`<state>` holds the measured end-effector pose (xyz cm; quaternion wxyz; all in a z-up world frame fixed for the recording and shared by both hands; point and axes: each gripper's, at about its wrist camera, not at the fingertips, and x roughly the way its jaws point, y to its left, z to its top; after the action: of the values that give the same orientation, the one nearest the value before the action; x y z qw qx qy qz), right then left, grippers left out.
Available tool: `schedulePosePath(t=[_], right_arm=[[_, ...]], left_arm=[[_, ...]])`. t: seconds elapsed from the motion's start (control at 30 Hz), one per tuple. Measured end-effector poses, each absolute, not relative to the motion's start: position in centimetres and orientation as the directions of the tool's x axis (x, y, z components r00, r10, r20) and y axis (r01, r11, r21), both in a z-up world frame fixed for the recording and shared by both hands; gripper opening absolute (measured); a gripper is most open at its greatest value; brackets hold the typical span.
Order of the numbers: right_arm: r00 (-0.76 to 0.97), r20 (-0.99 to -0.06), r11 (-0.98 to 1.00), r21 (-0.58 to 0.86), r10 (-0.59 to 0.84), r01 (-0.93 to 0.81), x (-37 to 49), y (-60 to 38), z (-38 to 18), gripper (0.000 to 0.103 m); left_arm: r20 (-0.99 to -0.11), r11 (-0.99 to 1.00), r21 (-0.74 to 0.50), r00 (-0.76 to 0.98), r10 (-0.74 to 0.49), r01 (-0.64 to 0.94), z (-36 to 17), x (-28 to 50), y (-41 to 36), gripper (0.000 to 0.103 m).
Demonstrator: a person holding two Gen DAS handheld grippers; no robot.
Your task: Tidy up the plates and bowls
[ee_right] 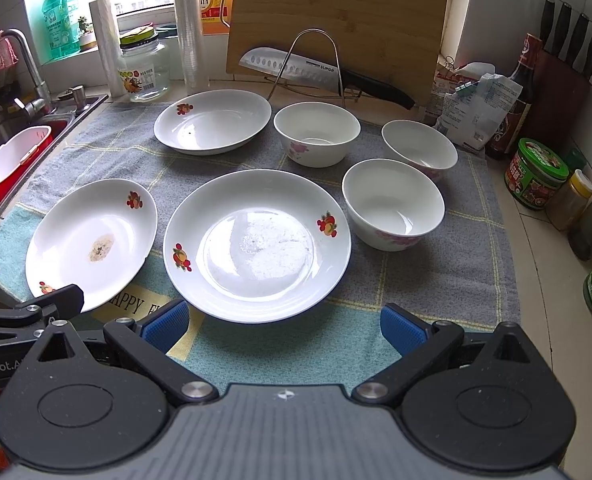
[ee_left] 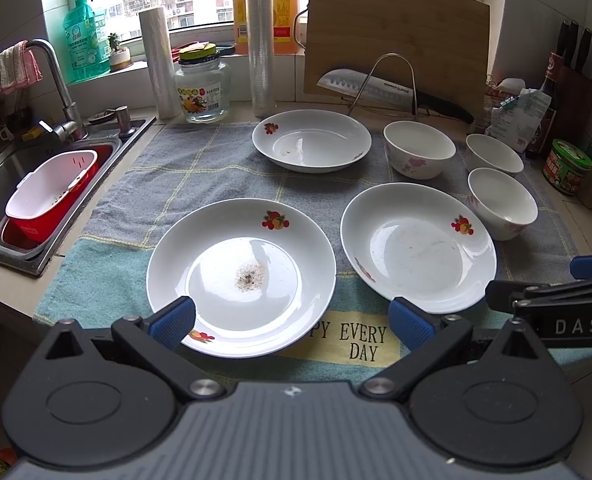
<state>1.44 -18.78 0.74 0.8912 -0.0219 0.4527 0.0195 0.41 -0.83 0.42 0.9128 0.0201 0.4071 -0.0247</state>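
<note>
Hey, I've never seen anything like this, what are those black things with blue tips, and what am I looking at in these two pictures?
Those are handheld tongs, one in each of a person's hands, each with its own camera looking along its blue tips. One picture is from the left tongs, the other from the right tongs. Both are open and hold nothing. On the towel lie three plates and three bowls, beside a sink. One plate has crumbs.
</note>
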Motion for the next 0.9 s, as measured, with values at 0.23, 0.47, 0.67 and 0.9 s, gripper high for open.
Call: schedulePosePath(t=[0.23, 0.47, 0.67, 0.9], right_arm=[[0.597, -0.802, 0.998, -0.014, 0.027, -0.063, 1.1, -18.9, 0.8, 0.103], [0.608, -0.793, 0.997, -0.012, 0.038, -0.078, 1.0, -19.0, 0.8, 0.103], [0.653, -0.753, 0.992, -0.008, 0.077, -0.126, 0.8, -18.7, 1.0, 0.103], [0.688, -0.707, 0.979, 0.026, 0.162, -0.203, 1.1, -18.1, 0.4, 0.103]], left_arm=[[-0.738, 0.998, 0.018, 0.674, -0.031, 0.066, 0.5, 0.0, -0.8, 0.102], [-0.727, 0.998, 0.012, 0.686, -0.033, 0.061, 0.7, -0.5, -0.8, 0.102], [-0.698, 0.996, -0.033, 0.712, -0.079, 0.078, 0.8, -1.0, 0.0, 0.102], [-0.692, 0.996, -0.054, 0.716, -0.091, 0.074, 0.3, -0.7, 1.7, 0.102]])
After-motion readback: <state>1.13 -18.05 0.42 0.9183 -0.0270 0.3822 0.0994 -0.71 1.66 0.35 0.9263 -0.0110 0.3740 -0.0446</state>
